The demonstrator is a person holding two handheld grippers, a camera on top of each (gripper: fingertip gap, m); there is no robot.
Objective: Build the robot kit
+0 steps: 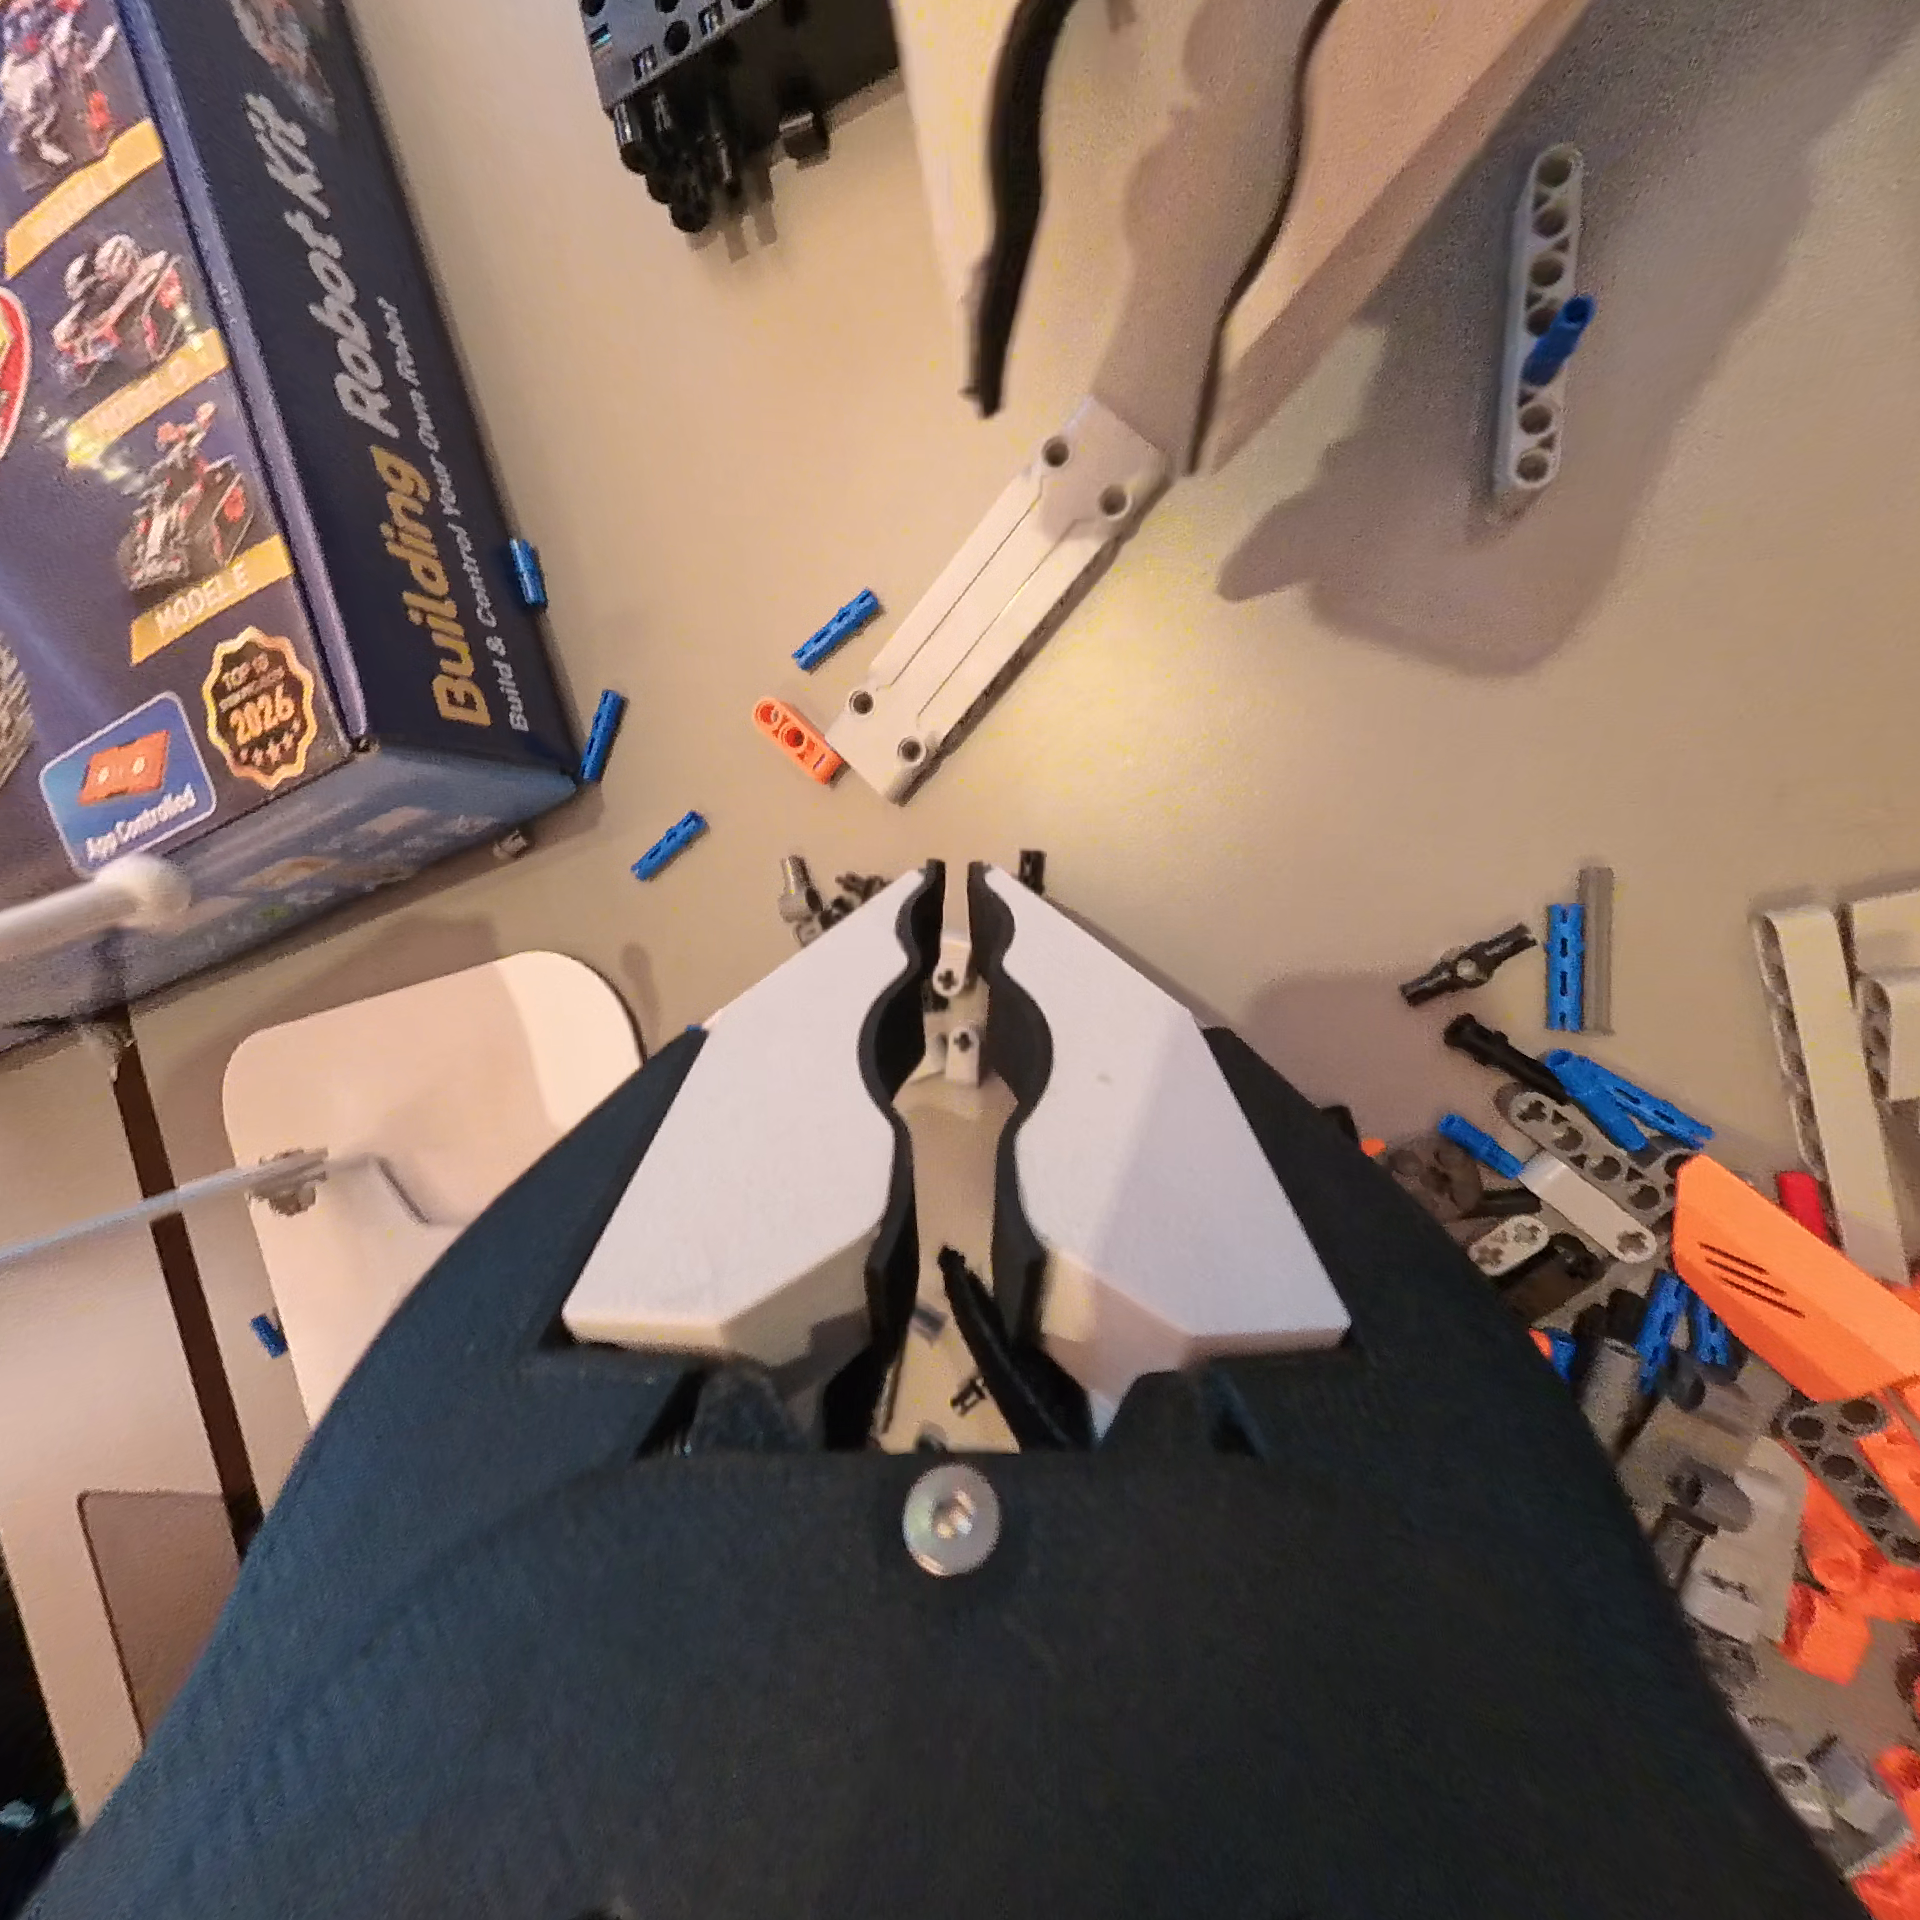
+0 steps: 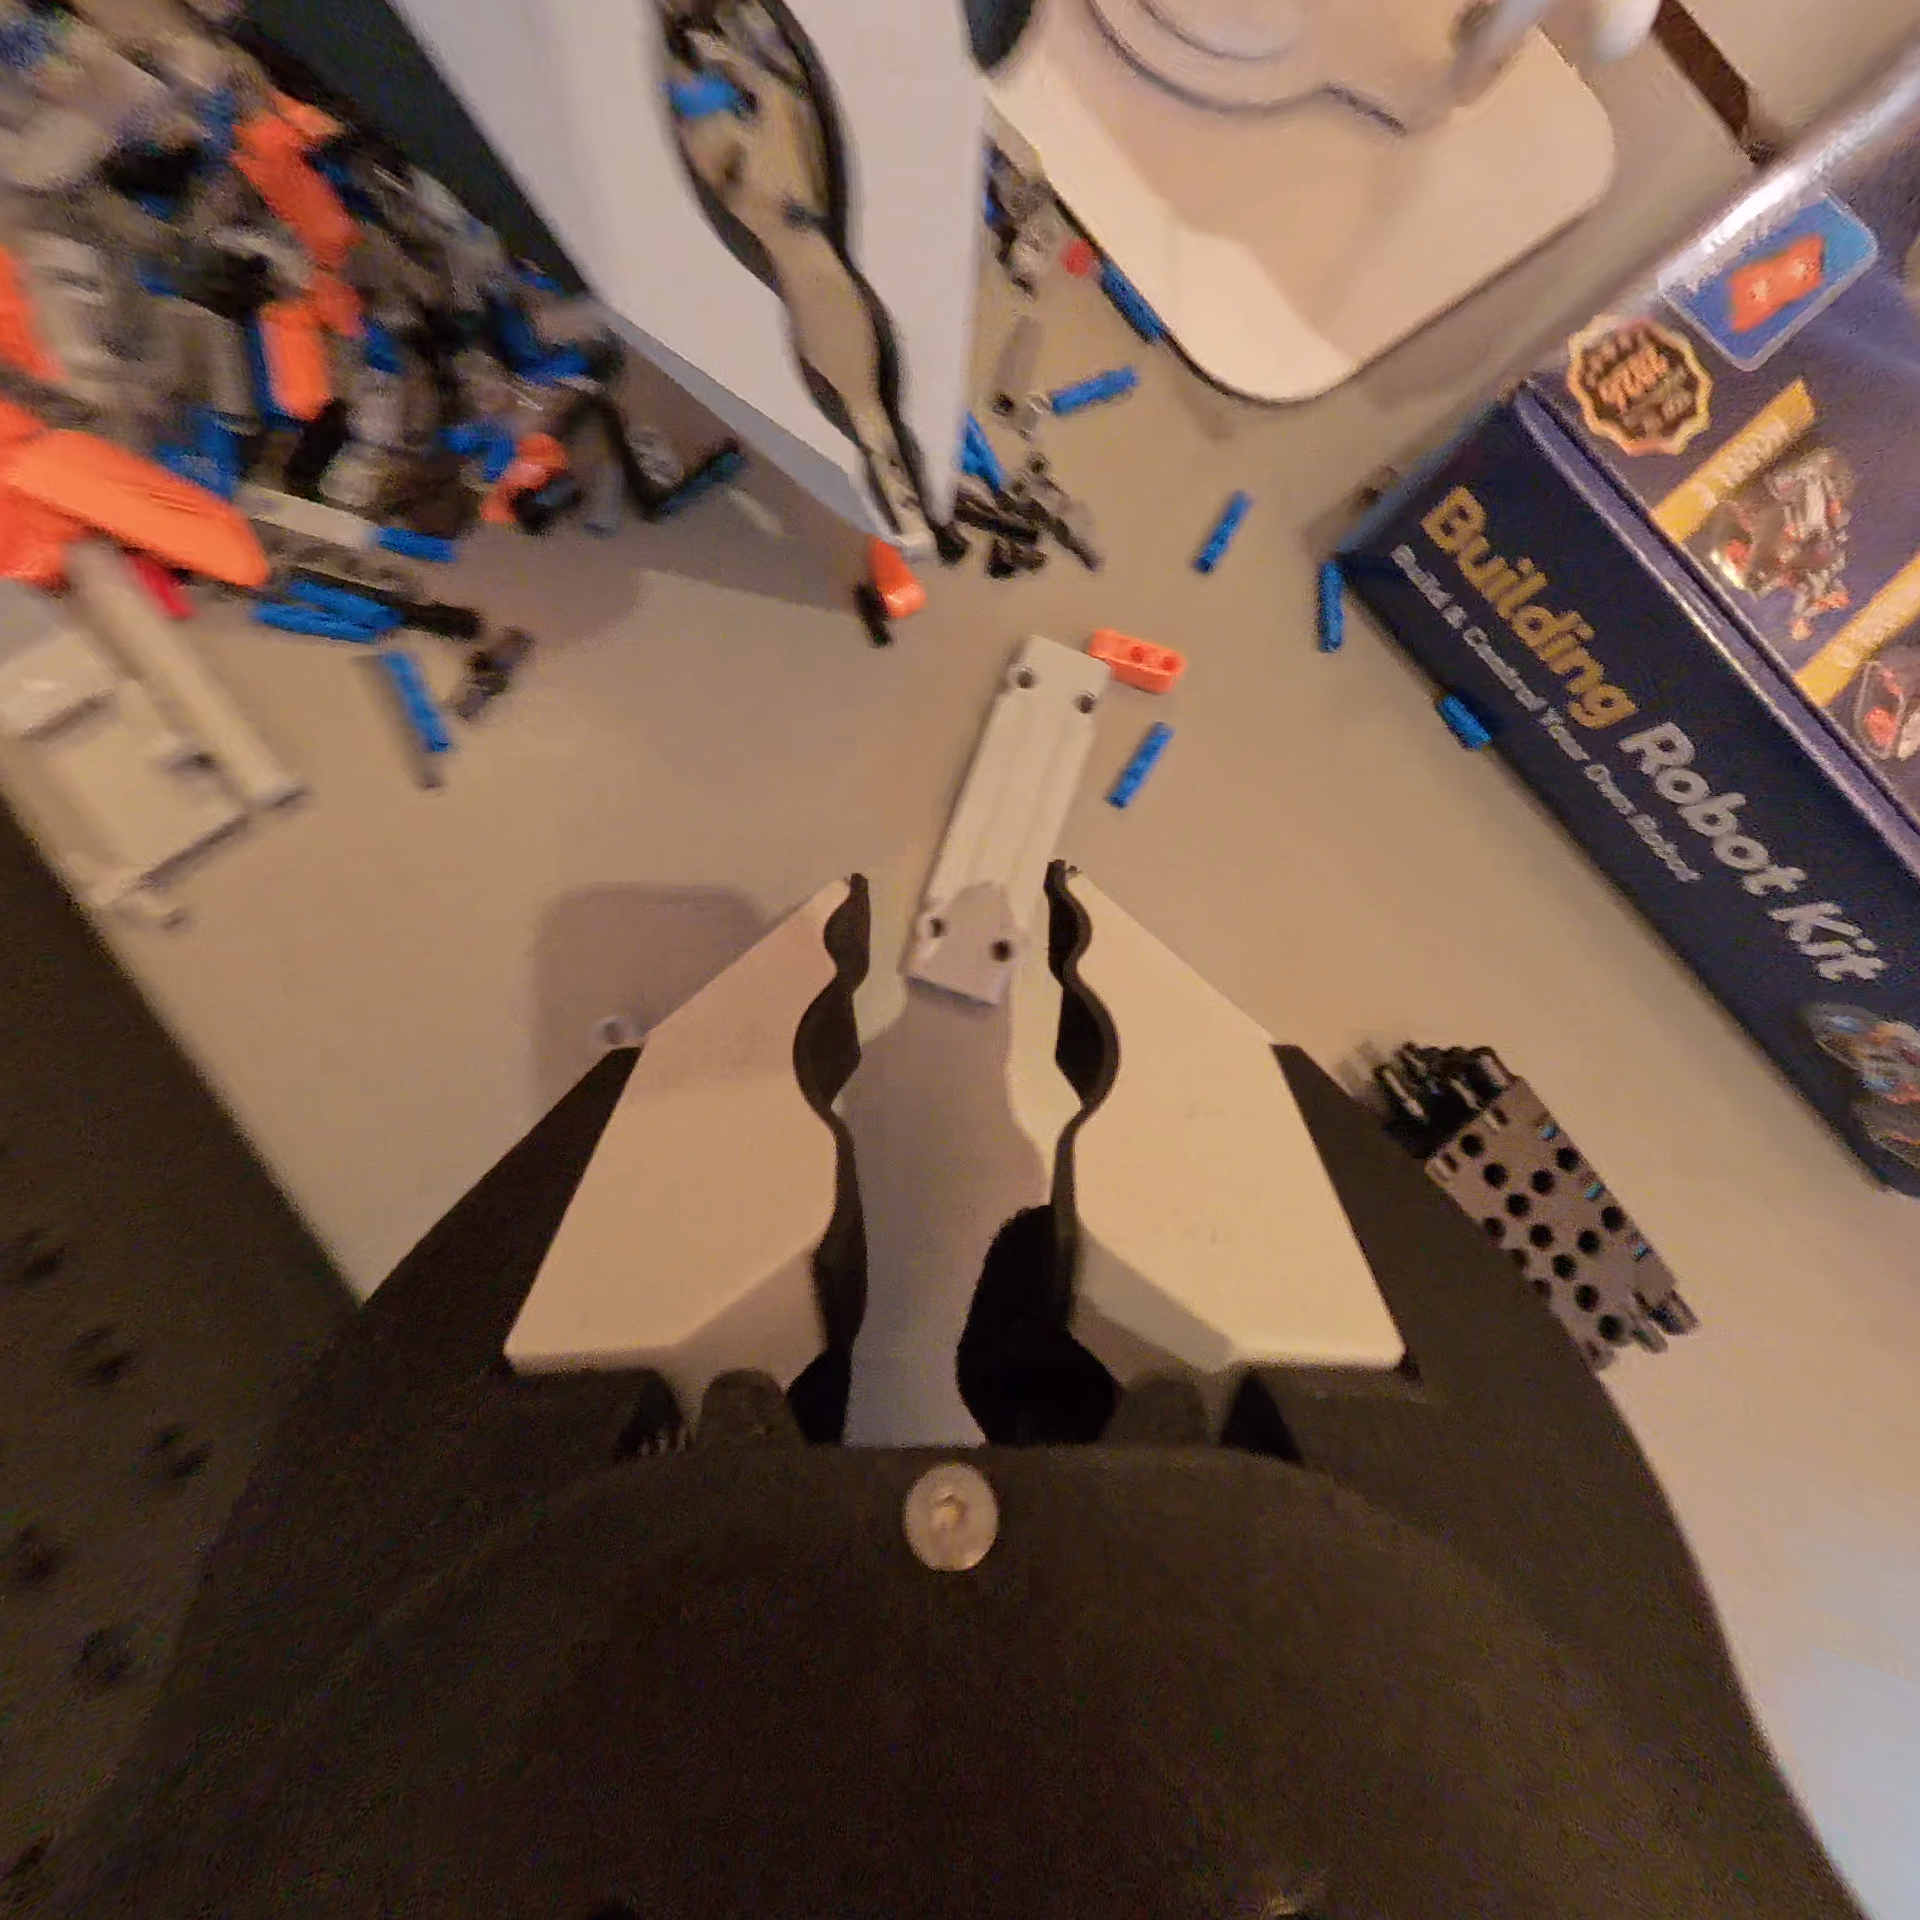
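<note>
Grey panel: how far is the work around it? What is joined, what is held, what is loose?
Joined: a beam carries one blue pin. In hand: the right gripper stands open around the panel's end, not clamped; the left gripper is nearly closed, grip unclear. Loose: the orange piece beside the panel and the pile.
</note>
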